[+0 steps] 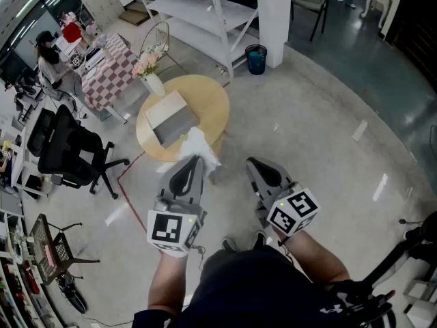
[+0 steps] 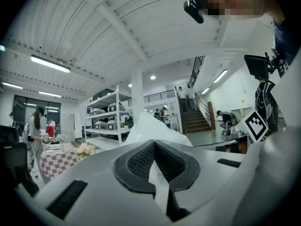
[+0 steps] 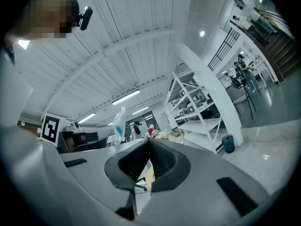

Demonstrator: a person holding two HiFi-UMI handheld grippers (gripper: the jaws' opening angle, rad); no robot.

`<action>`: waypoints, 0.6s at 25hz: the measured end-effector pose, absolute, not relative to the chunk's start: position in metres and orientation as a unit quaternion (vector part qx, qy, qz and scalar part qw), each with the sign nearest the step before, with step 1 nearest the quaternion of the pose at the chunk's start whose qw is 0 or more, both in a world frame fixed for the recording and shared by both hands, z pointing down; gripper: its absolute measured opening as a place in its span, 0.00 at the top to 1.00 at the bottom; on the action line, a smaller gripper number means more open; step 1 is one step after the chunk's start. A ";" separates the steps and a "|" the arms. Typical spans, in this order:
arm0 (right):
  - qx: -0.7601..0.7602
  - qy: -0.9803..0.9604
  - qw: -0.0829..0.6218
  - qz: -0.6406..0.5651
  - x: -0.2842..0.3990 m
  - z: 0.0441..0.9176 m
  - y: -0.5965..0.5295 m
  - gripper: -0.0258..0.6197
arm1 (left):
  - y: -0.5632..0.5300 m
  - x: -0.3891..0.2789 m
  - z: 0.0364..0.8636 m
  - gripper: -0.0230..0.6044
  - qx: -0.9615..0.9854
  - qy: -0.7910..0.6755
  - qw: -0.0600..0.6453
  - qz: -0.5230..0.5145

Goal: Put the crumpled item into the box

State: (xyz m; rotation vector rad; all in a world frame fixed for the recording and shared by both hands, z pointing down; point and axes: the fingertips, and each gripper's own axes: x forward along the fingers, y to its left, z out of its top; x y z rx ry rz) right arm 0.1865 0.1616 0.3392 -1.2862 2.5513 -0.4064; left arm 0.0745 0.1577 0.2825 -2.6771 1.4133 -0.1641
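A white crumpled item (image 1: 200,146) sticks out past the tips of my left gripper (image 1: 194,161), which is shut on it just short of the round yellow table (image 1: 217,104). An open cardboard box (image 1: 170,119) lies on that table, beyond the item. In the left gripper view the item (image 2: 151,127) rises ahead of the closed pads. My right gripper (image 1: 251,162) hovers beside the left one over the floor, its jaws shut with nothing between them (image 3: 149,141). The right gripper view also catches the crumpled item (image 3: 118,120) off to its left.
A vase of flowers (image 1: 151,68) stands at the table's far edge. A black office chair (image 1: 69,154) sits to the left, near a checkered table (image 1: 106,71) and a person (image 1: 52,58). White shelving (image 1: 203,7) and a blue bin (image 1: 257,59) stand farther back.
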 end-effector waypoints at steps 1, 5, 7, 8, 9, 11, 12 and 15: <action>-0.438 0.879 0.123 -0.144 0.184 0.339 0.167 0.95 | 0.165 0.073 0.284 0.94 -0.880 0.469 0.051 -0.059; -0.431 0.882 0.107 -0.155 0.178 0.339 0.184 0.95 | 0.186 0.066 0.294 0.94 -0.874 0.478 0.042 -0.076; -0.431 0.883 0.101 -0.155 0.173 0.341 0.190 0.95 | 0.192 0.058 0.303 0.94 -0.870 0.483 0.044 -0.090; -0.430 0.884 0.098 -0.153 0.169 0.342 0.193 0.95 | 0.194 0.052 0.308 0.94 -0.867 0.486 0.048 -0.099; -0.429 0.886 0.094 -0.150 0.164 0.341 0.196 0.95 | 0.196 0.046 0.313 0.94 -0.863 0.491 0.053 -0.109; -0.426 0.889 0.091 -0.141 0.152 0.336 0.197 0.95 | 0.196 0.032 0.318 0.94 -0.856 0.499 0.060 -0.123; -0.425 0.890 0.092 -0.137 0.146 0.332 0.197 0.95 | 0.196 0.025 0.318 0.94 -0.853 0.502 0.060 -0.127; -0.421 0.893 0.090 -0.127 0.127 0.323 0.199 0.95 | 0.200 0.005 0.319 0.94 -0.852 0.506 0.052 -0.123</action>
